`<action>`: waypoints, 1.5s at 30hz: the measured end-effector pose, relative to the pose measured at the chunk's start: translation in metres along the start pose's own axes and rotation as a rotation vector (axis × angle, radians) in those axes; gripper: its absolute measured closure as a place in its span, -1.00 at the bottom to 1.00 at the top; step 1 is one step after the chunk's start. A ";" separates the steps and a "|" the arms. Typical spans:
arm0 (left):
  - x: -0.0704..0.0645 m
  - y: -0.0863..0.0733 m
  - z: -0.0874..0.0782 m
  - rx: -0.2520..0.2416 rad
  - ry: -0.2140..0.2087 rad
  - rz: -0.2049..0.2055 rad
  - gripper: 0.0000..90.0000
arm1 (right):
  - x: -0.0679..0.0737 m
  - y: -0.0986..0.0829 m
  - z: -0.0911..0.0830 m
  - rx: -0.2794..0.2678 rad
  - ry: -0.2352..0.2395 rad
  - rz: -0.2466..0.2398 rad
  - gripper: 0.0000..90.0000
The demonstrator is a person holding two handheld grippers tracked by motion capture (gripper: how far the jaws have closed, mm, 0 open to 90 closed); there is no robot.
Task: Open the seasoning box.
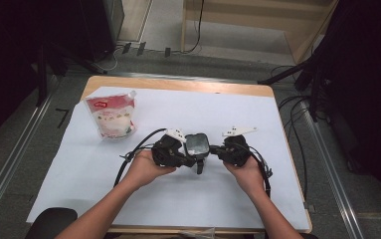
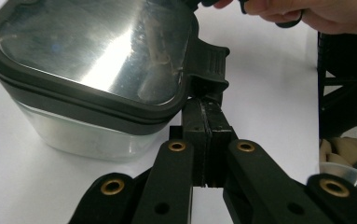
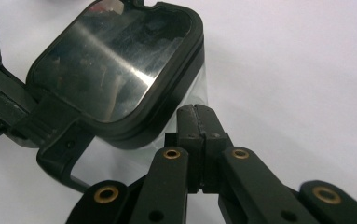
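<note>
A clear container with a black-rimmed, glossy lid stands on the white sheet between both hands. A black latch sticks out from the lid's edge. My left gripper is shut, its tips pressed up under that latch; nothing shows between the jaws. It sits just left of the container in the high view. My right gripper is also shut, its tips touching the clear side wall just under the lid rim. From above it lies right of the container. The latch loop hangs open.
A red and white stand-up pouch stands at the back left of the white sheet, which covers the wooden table. Cables trail from both grippers. The person's other hand shows at the top of the left gripper view.
</note>
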State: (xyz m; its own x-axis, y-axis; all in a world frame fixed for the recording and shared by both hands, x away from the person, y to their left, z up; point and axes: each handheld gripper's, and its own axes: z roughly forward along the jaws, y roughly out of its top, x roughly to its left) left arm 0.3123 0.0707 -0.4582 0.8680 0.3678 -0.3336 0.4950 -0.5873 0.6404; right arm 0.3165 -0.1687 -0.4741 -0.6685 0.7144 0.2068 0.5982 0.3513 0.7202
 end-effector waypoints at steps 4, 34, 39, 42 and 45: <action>0.001 0.000 -0.003 0.027 -0.009 0.007 1.00 | 0.000 -0.002 -0.008 -0.007 0.003 0.017 1.00; 0.020 0.003 -0.053 -0.053 0.073 0.000 0.01 | 0.066 -0.022 -0.023 -0.019 0.100 -0.070 1.00; 0.022 0.003 -0.050 -0.053 0.083 -0.005 -0.12 | 0.067 -0.022 -0.017 -0.007 0.114 -0.062 1.00; 0.024 0.002 -0.050 -0.047 0.085 -0.018 -0.14 | 0.070 -0.020 -0.010 -0.001 0.118 -0.076 1.00; 0.026 0.001 -0.050 -0.047 0.076 -0.015 -0.15 | 0.070 -0.020 -0.004 0.008 0.123 -0.074 1.00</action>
State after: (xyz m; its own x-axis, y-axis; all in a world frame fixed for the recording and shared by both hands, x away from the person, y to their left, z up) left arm 0.3331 0.1157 -0.4314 0.8541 0.4308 -0.2914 0.5040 -0.5472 0.6682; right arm 0.2555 -0.1280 -0.4713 -0.7595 0.6071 0.2335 0.5487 0.4053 0.7312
